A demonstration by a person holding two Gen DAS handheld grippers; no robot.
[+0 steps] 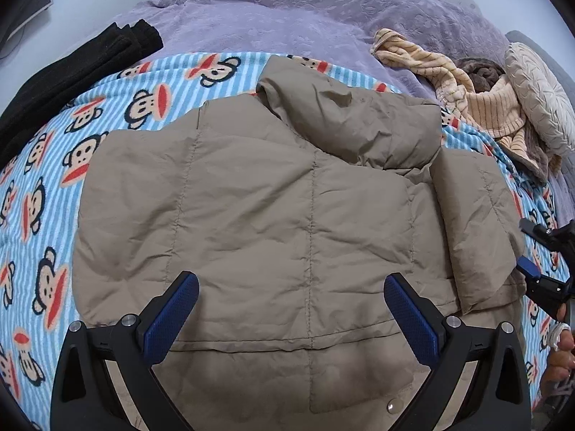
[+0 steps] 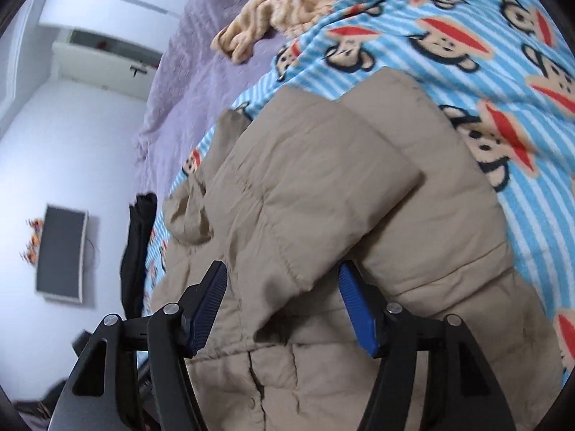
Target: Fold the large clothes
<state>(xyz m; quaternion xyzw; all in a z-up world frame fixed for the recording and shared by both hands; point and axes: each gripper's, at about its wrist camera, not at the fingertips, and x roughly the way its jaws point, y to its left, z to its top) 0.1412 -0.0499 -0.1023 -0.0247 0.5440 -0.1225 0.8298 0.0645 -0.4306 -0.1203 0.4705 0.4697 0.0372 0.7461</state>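
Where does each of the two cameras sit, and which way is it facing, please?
Left wrist: on the left gripper, jaws open, above the jacket, facing up the bed; the right gripper and fingers show at the edge.
Right wrist: on the right gripper, jaws open around a folded sleeve, tilted toward the wall.
Shared: the jacket, monkey blanket, purple cover and black garment.

- No text, label, brand name, number or sign can be read in either view.
- Only a repeated cartoon monkey face, without lettering, is printed on the striped blanket (image 1: 54, 165).
- No tag or print is seen on the quilted jacket (image 1: 273, 215).
- Small red marks on the far wall are blurred and cannot be read.
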